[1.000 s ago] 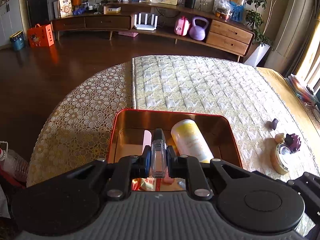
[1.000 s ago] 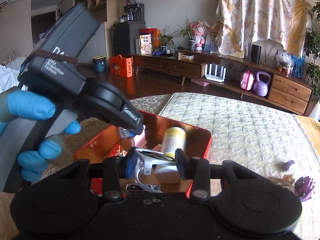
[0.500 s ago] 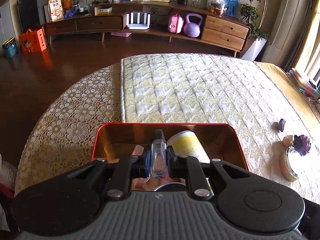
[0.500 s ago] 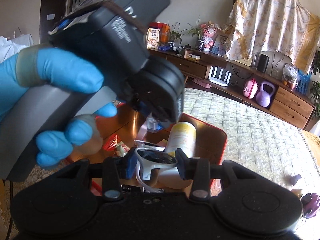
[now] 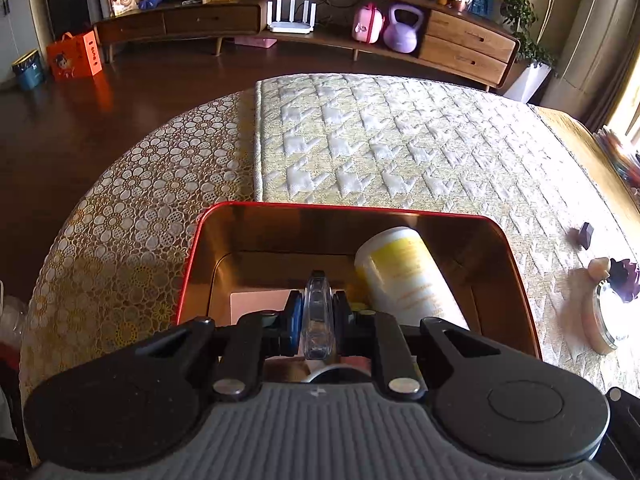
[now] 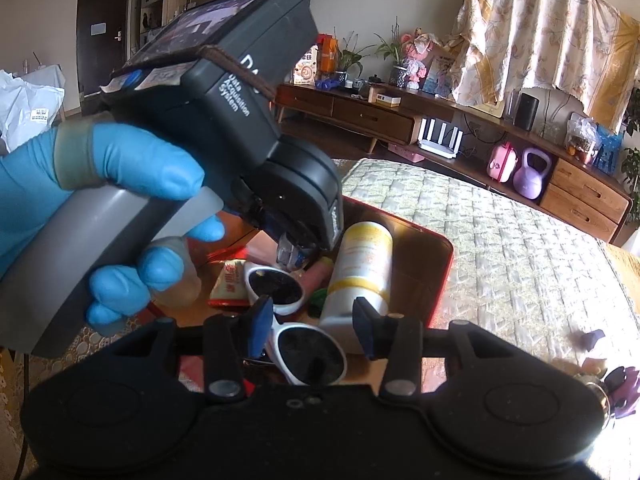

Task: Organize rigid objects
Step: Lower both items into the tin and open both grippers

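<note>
The left gripper (image 5: 316,312) pinches a small clear plastic piece (image 5: 317,316) tight between its blue pads. It hangs over the red tin box (image 5: 352,210), which sits on the bed cover (image 5: 400,140). A hand in a blue glove (image 6: 80,200) holds this gripper.

The right gripper (image 6: 312,322) has its jaws opening. The white sunglasses (image 6: 296,320) are between the fingers, lying down in the box, and the pads do not squeeze them. Just beside the sunglasses lies a white and yellow bottle (image 6: 360,268) on its side. A red snack packet (image 6: 230,288) lies near too. A purple toy (image 5: 624,278) sits on the cover, well apart from the box.
</note>
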Demonstrator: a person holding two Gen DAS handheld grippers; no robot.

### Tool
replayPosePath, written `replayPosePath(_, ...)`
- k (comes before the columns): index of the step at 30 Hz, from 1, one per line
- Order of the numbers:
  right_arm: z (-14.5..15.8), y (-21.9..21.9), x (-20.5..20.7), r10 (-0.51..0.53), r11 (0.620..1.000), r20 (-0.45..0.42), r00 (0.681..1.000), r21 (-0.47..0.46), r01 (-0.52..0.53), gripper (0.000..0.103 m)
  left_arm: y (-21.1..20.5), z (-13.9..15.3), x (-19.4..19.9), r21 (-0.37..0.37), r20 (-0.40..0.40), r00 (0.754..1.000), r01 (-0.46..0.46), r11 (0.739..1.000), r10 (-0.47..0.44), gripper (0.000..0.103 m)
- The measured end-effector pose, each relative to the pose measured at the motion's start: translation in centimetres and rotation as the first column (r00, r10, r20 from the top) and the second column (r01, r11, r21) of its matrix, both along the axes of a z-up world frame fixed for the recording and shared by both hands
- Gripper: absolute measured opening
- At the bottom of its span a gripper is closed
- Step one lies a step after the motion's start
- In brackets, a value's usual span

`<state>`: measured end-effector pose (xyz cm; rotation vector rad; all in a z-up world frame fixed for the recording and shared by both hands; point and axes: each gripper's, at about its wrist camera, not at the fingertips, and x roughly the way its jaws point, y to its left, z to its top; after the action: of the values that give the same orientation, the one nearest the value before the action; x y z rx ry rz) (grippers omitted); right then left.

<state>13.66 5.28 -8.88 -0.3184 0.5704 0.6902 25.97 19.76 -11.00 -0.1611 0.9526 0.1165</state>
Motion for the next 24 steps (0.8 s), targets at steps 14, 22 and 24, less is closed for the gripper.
replayPosePath(14, 1.5, -2.5, 0.6, -0.043, 0.997, -0.069, 0.997, 0.064, 0.047, 0.055, -0.6, 0.6, -2.1, 0.016, -0.002, 1.000, 0.004, 1.000, -0.004, 0.016)
replayPosePath(22, 2.5, -3.8, 0.0, -0.061, 0.992, -0.072, 0.996, 0.103, 0.068, 0.060, -0.9, 1.7, -3.9, 0.005, 0.021, 1.000, 0.008, 1.000, -0.008, 0.017)
replayPosePath(24, 2.7, -4.2, -0.2, -0.070, 0.990, -0.068, 0.995, 0.115, 0.077, 0.061, -1.1, 2.0, -4.4, 0.004, 0.028, 1.000, 0.007, 1.000, -0.007, 0.017)
